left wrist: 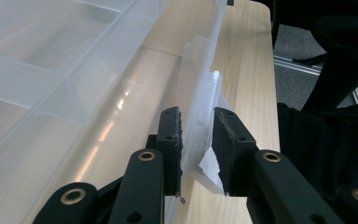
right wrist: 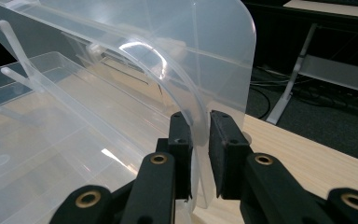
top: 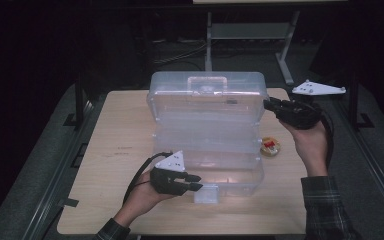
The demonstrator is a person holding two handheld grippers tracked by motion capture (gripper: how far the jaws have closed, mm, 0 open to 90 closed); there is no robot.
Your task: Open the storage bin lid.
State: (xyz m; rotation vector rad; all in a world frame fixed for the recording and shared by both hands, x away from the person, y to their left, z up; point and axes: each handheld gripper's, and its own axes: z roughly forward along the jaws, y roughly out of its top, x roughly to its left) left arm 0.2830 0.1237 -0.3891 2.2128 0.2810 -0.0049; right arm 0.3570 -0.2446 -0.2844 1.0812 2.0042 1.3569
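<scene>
Your left gripper (top: 196, 182) and right gripper (top: 268, 104) are matte black, each topped with a pale grey three-cornered plate (top: 172, 162) dotted with small dark holes, and a thin black cable (top: 139, 176) trails from the left one beside that plate. Up close, each jaw ends in a rough, dark foam-like pad (left wrist: 172, 135), and its links are pinned with brass-coloured rivets (left wrist: 146, 156). Your sleeves (top: 325, 207) are a dark plaid with fine lighter lines.
</scene>
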